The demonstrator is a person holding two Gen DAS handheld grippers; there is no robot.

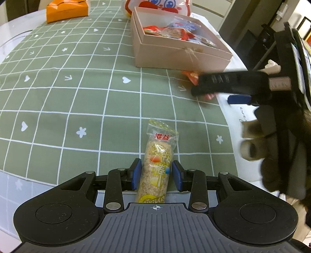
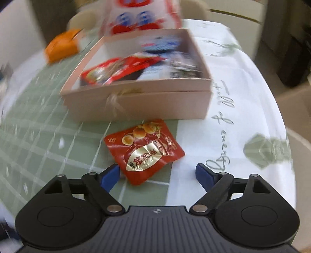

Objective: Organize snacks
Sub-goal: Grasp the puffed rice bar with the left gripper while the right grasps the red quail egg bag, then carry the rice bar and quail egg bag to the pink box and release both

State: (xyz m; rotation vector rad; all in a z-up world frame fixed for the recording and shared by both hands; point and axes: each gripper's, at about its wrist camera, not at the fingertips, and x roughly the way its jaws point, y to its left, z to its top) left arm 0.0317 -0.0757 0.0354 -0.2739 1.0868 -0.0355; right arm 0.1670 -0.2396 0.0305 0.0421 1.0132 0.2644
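Observation:
A clear-wrapped sesame rice bar (image 1: pixel 157 165) lies on the green grid tablecloth between the blue pads of my left gripper (image 1: pixel 156 175); the pads sit close at its sides with a small gap on the right. A red snack packet (image 2: pixel 143 149) lies in front of the pink box (image 2: pixel 140 105), just ahead of my right gripper (image 2: pixel 157 173), which is open wide and empty above it. The right gripper also shows in the left wrist view (image 1: pixel 219 89), over the red packet (image 1: pixel 191 76). The pink box (image 1: pixel 180 56) holds several snack packets.
An orange box (image 1: pixel 66 9) sits at the far left of the table. A white bag with a red and blue cartoon face (image 2: pixel 140 17) stands behind the pink box. A white cloth with script (image 2: pixel 243 109) covers the table's right side, near the edge.

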